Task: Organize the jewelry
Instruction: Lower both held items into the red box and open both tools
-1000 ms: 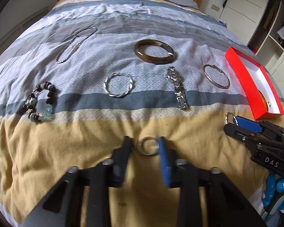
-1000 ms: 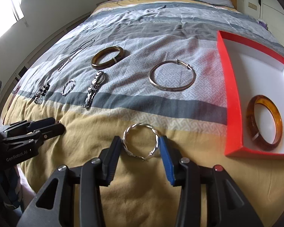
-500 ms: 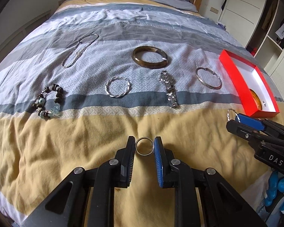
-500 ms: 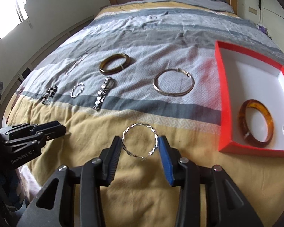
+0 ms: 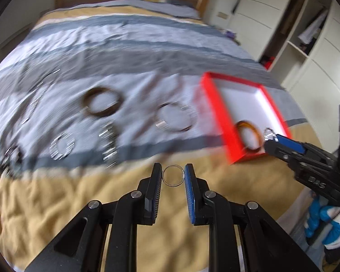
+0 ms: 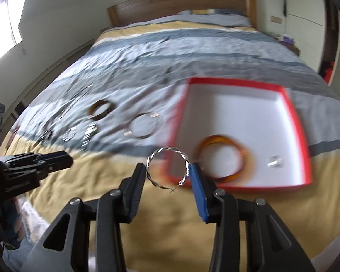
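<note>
Jaws of left gripper (image 5: 172,175) clamp a plain ring (image 5: 172,175); right gripper (image 6: 167,170) pinches a twisted silver bangle (image 6: 168,168) at the red box (image 6: 294,113) rim. Amber bangle (image 6: 224,158) lies inside; blurred bracelets on bed (image 6: 192,215).

Striped bedspread (image 6: 192,52), wooden headboard (image 6: 181,2), white wardrobe (image 5: 272,11), bright window (image 6: 4,27).

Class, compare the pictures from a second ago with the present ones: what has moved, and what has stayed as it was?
Both grippers swung right toward the red box. The right gripper carried its twisted hoop to the box's near corner. The left gripper closed tighter on the small ring. The amber bangle remains inside.
</note>
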